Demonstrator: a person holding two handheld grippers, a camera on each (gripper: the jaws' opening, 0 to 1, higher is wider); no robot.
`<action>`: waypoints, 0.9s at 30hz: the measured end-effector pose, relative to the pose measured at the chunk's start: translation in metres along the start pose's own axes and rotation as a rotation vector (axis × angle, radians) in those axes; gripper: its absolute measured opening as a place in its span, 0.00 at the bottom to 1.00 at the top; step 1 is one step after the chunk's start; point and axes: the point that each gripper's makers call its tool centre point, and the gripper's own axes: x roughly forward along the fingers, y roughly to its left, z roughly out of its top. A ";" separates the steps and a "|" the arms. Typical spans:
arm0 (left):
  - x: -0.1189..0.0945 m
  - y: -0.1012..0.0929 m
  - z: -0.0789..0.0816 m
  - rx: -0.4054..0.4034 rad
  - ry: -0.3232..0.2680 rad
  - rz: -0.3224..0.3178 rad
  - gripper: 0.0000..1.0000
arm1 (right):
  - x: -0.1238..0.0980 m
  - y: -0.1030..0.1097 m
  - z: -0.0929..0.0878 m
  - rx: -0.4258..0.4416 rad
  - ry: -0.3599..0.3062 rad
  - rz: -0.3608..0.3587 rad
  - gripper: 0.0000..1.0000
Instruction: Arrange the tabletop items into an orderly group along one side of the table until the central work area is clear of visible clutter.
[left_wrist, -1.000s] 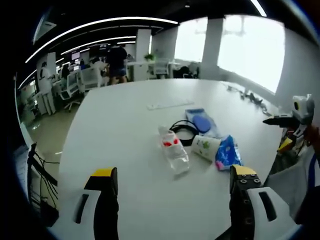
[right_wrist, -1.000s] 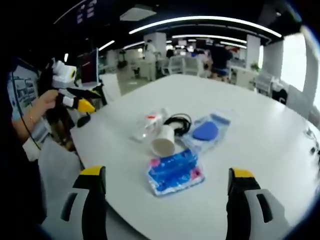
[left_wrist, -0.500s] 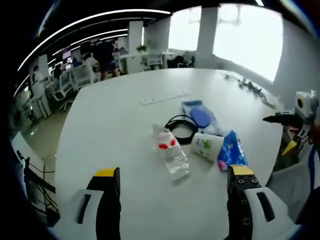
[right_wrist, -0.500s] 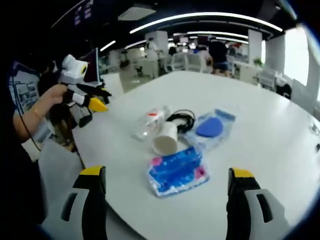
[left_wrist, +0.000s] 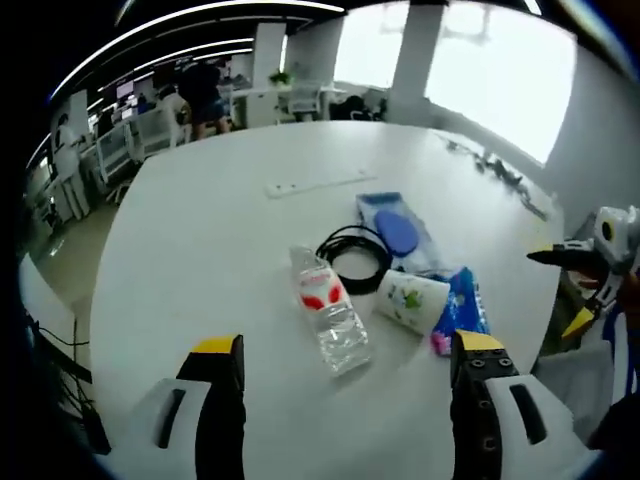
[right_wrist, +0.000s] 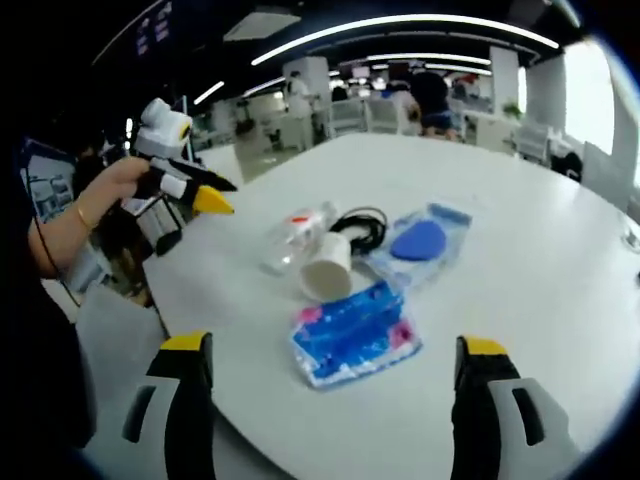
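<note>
approach step: both my fingers gape wide and empty, clutter untouched mid-desk (left_wrist: 200, 230); next, grasp the bottle (left_wrist: 327, 310).

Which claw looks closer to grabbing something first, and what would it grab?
Probably the right claw: the blue packet lies just ahead between its open jaws. The left claw faces the lying water bottle, which sits slightly farther off.

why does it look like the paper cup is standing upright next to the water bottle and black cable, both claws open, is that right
Not quite: the paper cup lies on its side, its open mouth facing the camera in the right gripper view. The rest holds: it sits beside the water bottle and black cable, and the left claw and right claw are both open.
</note>
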 end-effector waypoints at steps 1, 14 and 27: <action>0.001 0.001 0.000 -0.012 0.007 0.003 0.81 | 0.000 0.000 0.000 0.002 0.000 0.001 0.98; 0.027 0.009 0.000 -0.028 0.067 0.031 0.76 | 0.004 -0.003 -0.005 0.011 0.001 0.005 0.97; 0.060 0.015 -0.003 -0.047 0.135 0.045 0.73 | 0.002 -0.023 0.002 0.061 -0.065 -0.062 0.93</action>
